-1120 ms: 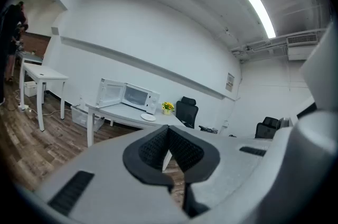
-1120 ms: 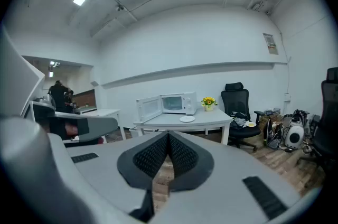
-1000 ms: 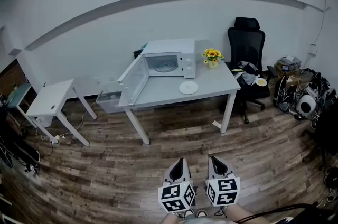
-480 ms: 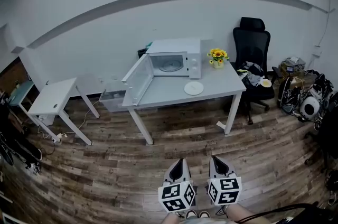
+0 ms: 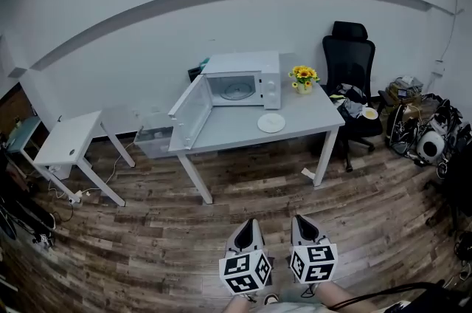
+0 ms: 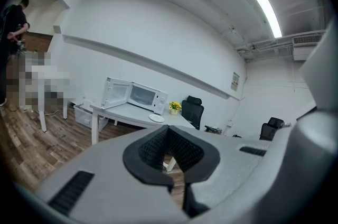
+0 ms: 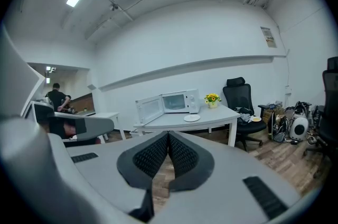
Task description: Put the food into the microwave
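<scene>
1. Left gripper [image 6: 168,128] and right gripper [image 7: 168,134]: jaws together, empty, well apart from the table [image 5: 236,131].
2. Plate [image 5: 271,123] lies before the microwave [image 5: 243,83]; a shallow rim grip risks tipping it.
3. Its open door [image 5: 190,112] risks collision.

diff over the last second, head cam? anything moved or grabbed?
Only the camera crept slightly toward the table, which looks a touch larger. Nothing grabbed or released: left gripper and right gripper stay shut and empty. The microwave is still open, plate unmoved on the table.
</scene>
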A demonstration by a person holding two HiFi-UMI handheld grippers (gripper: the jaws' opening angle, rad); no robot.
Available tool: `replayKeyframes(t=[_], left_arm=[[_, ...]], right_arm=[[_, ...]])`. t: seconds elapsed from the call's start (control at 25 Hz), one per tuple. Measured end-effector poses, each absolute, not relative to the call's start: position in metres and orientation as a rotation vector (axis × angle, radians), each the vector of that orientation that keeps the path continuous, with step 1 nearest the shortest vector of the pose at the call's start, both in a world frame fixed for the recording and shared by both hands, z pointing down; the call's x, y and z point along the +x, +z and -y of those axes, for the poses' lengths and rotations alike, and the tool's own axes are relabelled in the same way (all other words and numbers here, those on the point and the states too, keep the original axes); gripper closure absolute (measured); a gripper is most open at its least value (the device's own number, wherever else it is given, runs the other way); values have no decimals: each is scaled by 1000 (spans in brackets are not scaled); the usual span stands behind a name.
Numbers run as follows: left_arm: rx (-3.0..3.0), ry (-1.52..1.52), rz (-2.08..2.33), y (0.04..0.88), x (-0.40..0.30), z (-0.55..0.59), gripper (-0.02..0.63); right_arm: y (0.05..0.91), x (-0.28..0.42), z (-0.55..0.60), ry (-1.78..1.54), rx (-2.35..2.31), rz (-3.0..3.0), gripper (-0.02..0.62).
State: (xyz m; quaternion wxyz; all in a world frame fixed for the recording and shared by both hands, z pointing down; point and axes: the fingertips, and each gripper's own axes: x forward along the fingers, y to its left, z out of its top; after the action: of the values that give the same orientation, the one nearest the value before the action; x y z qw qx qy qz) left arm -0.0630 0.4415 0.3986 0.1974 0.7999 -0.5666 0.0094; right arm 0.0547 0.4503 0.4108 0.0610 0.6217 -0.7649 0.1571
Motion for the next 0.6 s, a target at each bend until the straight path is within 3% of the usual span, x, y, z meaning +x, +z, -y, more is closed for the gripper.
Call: replayKeyframes(t=[0.6], left_arm=[[2232, 46, 1557, 413, -74, -407, 604]], right_arm=[[430, 50, -423, 540, 1889, 2263, 580]])
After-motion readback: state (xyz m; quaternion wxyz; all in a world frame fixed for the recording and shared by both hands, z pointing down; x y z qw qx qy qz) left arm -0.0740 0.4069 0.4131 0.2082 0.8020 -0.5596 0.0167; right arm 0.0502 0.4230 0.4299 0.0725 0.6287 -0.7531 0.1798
